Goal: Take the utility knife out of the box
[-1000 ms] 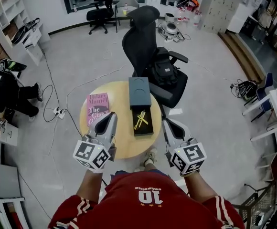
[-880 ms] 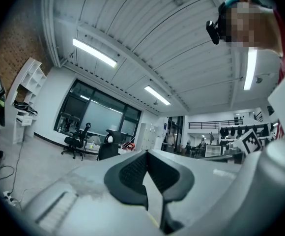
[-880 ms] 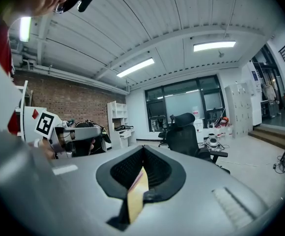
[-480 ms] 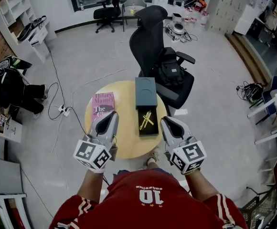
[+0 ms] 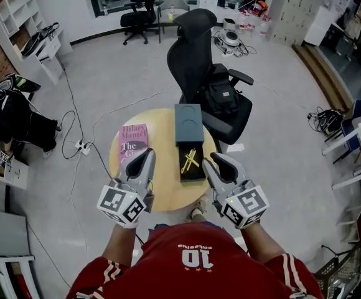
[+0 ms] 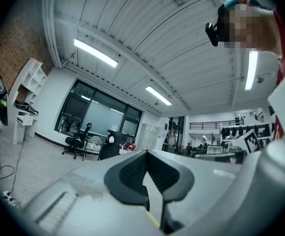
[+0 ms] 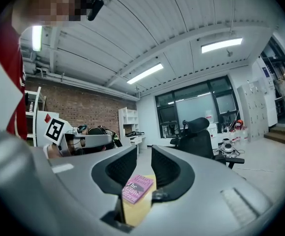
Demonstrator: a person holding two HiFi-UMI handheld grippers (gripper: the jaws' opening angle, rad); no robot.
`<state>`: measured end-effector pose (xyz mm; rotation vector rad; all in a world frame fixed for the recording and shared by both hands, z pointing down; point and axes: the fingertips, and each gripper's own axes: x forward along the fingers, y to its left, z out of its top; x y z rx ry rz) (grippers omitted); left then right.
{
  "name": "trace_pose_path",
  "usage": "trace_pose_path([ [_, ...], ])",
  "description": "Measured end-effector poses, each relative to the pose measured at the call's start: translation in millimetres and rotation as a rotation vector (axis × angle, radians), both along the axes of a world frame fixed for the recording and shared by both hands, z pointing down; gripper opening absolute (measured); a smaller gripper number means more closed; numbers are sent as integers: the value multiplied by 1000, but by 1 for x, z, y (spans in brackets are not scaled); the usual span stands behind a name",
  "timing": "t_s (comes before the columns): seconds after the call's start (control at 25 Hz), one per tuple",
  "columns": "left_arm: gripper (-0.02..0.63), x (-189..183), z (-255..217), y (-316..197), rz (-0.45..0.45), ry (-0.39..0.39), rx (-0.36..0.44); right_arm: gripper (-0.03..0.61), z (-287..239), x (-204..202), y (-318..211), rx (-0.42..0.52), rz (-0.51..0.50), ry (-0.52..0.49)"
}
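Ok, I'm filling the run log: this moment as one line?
left gripper: shut | right gripper: jaws just opening, empty | yellow utility knife: inside black rectangular box

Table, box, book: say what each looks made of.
Table: probably wood or laminate; pale tan, even and matte, with no glare. Box: card or plastic, I cannot tell which; dark matte tray with straight thin walls. Book: paper; thin, flat, with a pink printed cover.

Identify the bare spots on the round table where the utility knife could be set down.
Bare wood runs between the pink book and the box, widening toward the near edge of the table. Right of the box only a thin rim remains; the lid crowds the far side.
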<state>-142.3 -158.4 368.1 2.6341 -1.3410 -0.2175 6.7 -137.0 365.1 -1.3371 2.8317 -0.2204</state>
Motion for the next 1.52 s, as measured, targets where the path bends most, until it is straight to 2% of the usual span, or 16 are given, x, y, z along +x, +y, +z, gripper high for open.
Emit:
trace_pose_path([
  [0.08,3,2,2,0,4,0,-6,94,2,0,-1,-5,-13,-7],
  [0.36,2,7,10,-9,10,0,-11,95,16,6,-20,-35,-35,-67],
  [0.52,3,6,13,-14,7,-5,-24,106,30,6,-32,-66,-64,-52],
  [0.76,3,4,20,-24,-10,-2,-55,110,73,3,-51,-164,-110,7],
  [1.08,3,8,33,-42,-12,-6,-89,104,156,6,-84,-302,-146,87],
  [1.28,2,8,38,-50,-24,-14,-107,121,202,-2,-98,-354,-196,172],
  [1.52,3,5,48,-60,-49,-23,-133,141,275,-13,-117,-482,-250,263],
])
